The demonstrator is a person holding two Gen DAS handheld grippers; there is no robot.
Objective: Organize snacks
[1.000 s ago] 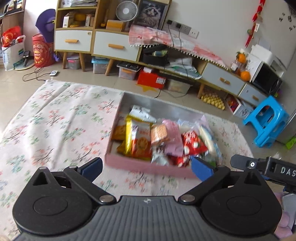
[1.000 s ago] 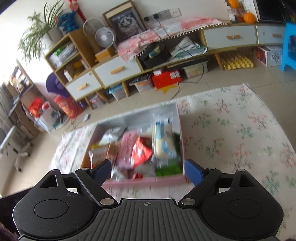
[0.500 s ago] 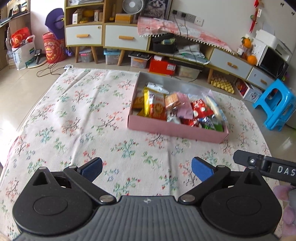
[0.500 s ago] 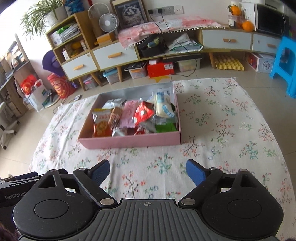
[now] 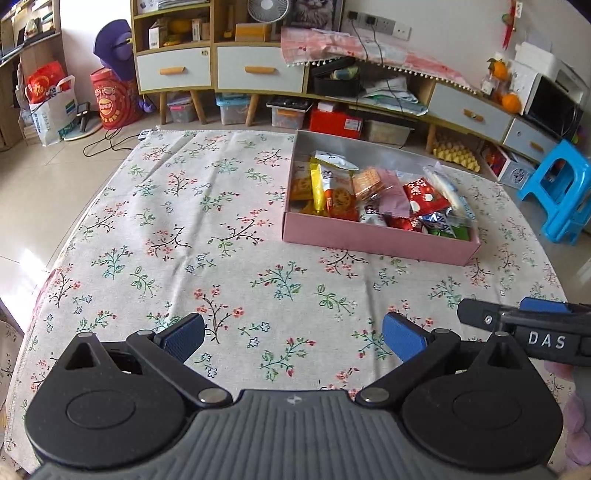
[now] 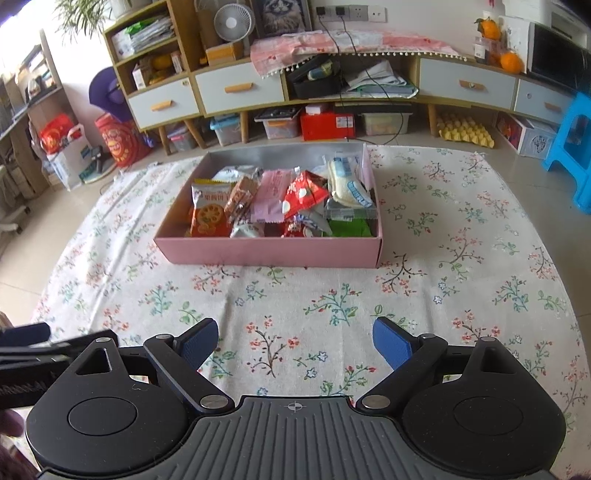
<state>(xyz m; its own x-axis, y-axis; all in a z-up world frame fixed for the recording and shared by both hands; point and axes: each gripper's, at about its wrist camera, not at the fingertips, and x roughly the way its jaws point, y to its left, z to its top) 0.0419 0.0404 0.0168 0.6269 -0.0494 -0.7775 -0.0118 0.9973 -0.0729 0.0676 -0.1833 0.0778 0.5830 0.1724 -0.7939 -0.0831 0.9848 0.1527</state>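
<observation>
A pink box (image 5: 376, 236) (image 6: 266, 253) sits on the floral tablecloth, filled with several snack packets: an orange biscuit bag (image 6: 208, 212), a pink packet (image 6: 271, 195), a red packet (image 6: 303, 194), a white-blue packet (image 6: 349, 182) and a green one (image 6: 349, 227). My left gripper (image 5: 293, 338) is open and empty, well back from the box near the table's front. My right gripper (image 6: 295, 341) is open and empty, also back from the box. The right gripper's side shows in the left wrist view (image 5: 532, 332).
The floral tablecloth (image 5: 177, 206) covers the whole table. Behind stand cabinets with drawers (image 6: 240, 88), a fan (image 6: 229, 20), a red box (image 6: 327, 125) on the floor and a blue stool (image 5: 561, 188) at the right.
Both grippers have pulled back from the box toward the table's front edge. The box now lies farther away in both views. Both grippers stay open and empty.
</observation>
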